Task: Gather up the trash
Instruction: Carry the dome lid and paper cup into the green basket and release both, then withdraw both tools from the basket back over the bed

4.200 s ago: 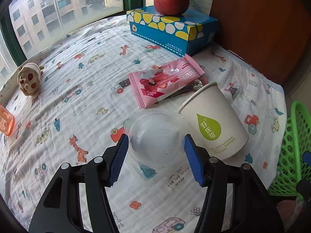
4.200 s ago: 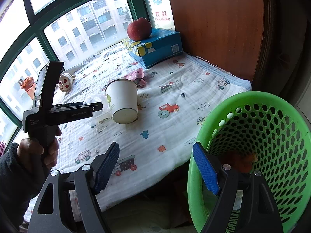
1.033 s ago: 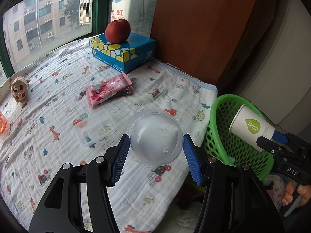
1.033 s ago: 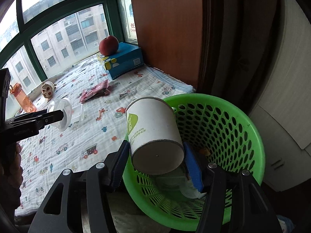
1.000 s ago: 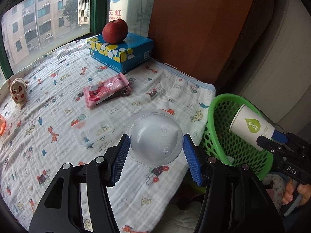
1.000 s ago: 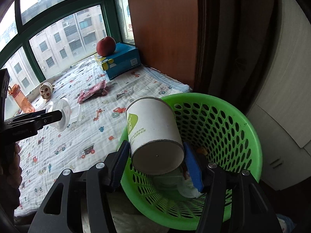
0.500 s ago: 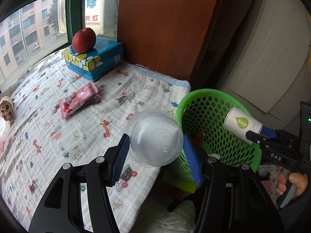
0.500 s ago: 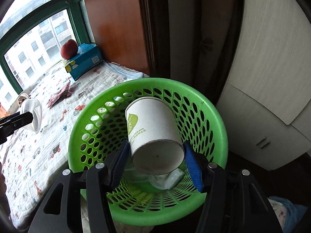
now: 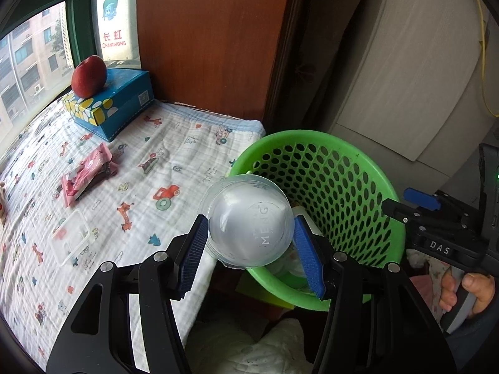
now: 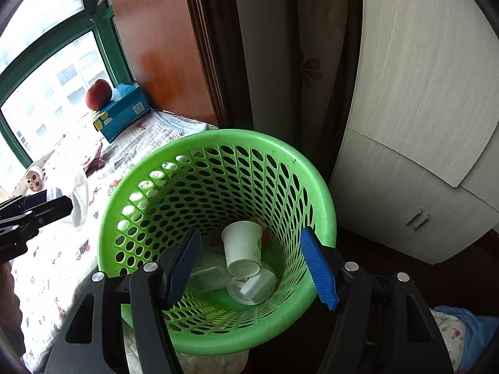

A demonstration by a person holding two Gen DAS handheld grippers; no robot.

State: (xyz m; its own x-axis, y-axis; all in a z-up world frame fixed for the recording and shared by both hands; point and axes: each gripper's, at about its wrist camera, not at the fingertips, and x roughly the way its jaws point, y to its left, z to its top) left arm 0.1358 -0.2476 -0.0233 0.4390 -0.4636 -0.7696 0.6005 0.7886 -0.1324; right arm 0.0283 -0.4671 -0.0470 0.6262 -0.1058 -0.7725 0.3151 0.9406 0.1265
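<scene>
Beside the printed bedspread (image 9: pixel 131 168) stands the green basket (image 10: pixel 315 187), paper cup (image 10: pixel 243 251) lying inside, below the right gripper (image 10: pixel 251 265), whose jaws have just been opening, nothing between them. The left gripper (image 9: pixel 249 246) clamps the clear dome lid (image 9: pixel 249 227), seemingly short of the rim, basket ahead-right.

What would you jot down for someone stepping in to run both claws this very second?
Left claw: shut on the clear plastic dome lid, held near the green basket rim, not yet dropped.
Right claw: open and empty above the basket; its jaws have just been opening, nothing between them.
Done: the paper cup lies inside the basket with other clear plastic trash.
Left: release the lid into the basket, then probably fetch the pink wrapper and the clear plastic box from the bedsheet. The apple on the tissue box does not look like trash.
</scene>
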